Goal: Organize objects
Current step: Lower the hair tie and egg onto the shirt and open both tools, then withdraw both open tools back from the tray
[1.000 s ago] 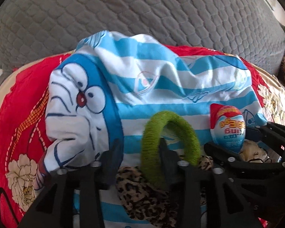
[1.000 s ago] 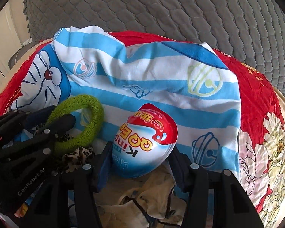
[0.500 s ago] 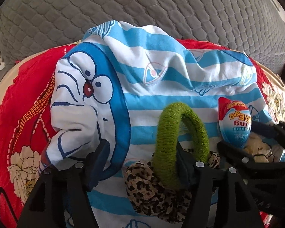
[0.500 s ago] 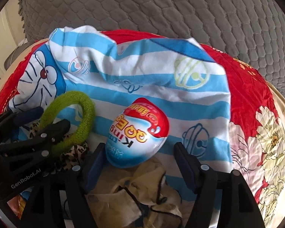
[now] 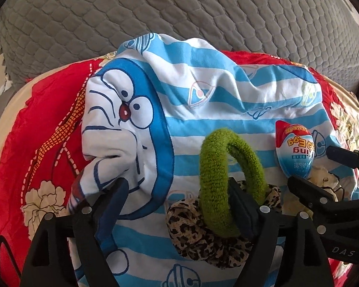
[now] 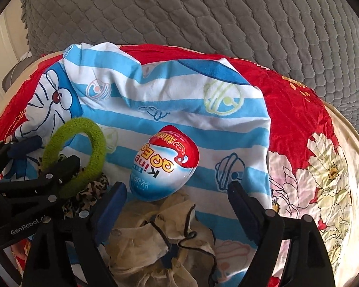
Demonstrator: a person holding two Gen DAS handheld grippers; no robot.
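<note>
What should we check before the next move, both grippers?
1. Left gripper letting go: ok, jaws opening; green ring leans on one finger, not pinched.
2. Right gripper letting go: ok, jaws opening, clear of the egg.
3. Egg settled: ok, lying on the striped cloth, against the beige scrunchie.
4. Ring settled: not ok, standing on edge over the leopard scrunchie.
5. Grippers apart: ok, close together but no contact seen.
</note>
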